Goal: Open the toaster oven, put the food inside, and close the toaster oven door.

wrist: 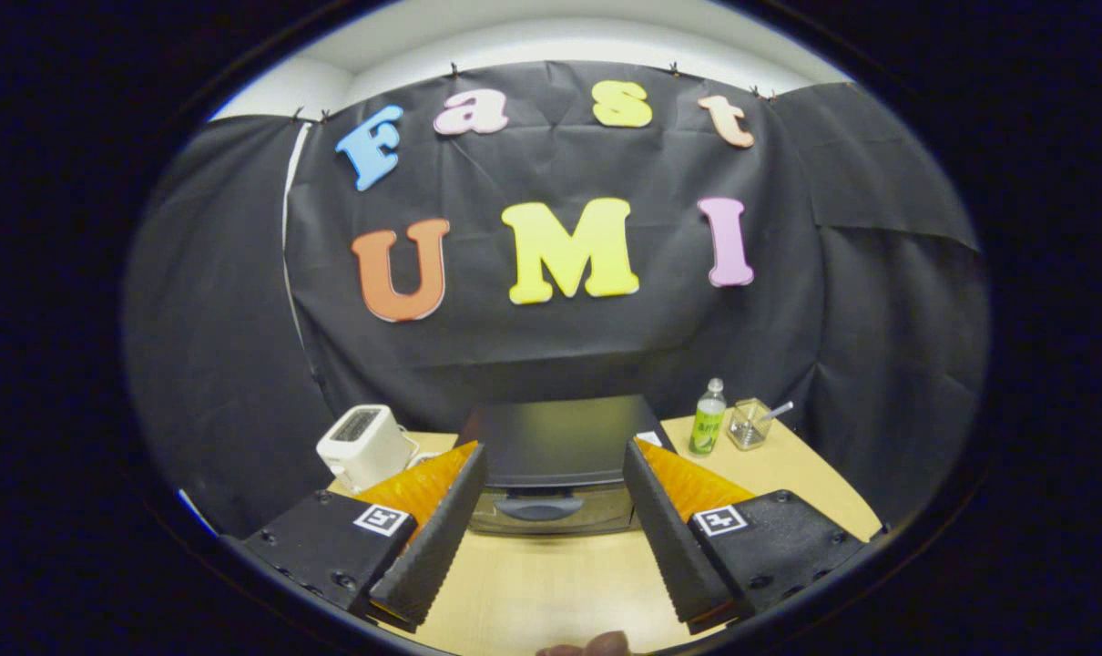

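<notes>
Tool [555, 478] open, fingers wide apart, holding nothing, poised above light wood tabletop [551, 583]. Toaster oven [558, 460] straight ahead, seen btwn the two fingers at far side of tabletop, against black cloth wall; dark top, door shut, curved handle across upper front of door. White pop-up toaster [366, 445] just left of oven, beyond left finger, slot facing up. Right of oven, near back edge: clear bottle w/ green label [709, 419], upright; just beside it a small clear cup [749, 424] w/ a thin stick-like item leaning out to the right. Bottle and cup close together, apart from oven. Fingertip-like shape [596, 645] at near edge of tabletop, below the tool; too little visible to ID.
</notes>
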The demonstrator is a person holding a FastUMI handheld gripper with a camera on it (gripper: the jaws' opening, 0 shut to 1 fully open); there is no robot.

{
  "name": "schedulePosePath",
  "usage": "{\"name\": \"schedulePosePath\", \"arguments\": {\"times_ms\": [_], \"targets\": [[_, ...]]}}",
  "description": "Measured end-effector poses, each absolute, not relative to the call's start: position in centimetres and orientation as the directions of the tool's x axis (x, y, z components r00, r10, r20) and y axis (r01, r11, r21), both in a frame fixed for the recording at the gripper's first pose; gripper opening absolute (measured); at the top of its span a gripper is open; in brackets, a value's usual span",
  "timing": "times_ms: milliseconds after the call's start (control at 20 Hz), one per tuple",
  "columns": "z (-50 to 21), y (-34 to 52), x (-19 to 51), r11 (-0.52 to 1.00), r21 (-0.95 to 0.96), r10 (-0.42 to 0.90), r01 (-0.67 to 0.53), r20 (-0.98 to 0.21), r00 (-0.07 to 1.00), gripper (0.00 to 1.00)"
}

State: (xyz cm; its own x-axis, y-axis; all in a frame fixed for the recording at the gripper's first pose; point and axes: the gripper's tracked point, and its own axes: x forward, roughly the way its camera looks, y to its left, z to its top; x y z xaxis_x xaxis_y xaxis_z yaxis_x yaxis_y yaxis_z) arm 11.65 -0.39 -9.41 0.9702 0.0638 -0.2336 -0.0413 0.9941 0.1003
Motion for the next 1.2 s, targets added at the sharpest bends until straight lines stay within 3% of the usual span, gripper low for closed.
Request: {"name": "schedulePosePath", "arguments": {"times_ms": [150,450,1200], "targets": [[-4.7,-0.6,9.2,0.993,0.112,0.057,-0.039,-0.167,0.984,0.99],[-0.7,0.2,3.6,0.996,0.062,0.073,-0.064,-0.147,0.986,0.99],[0.2,0.7,-1.3,0.992,0.106,0.082,-0.070,-0.106,0.991,1.00]]}}
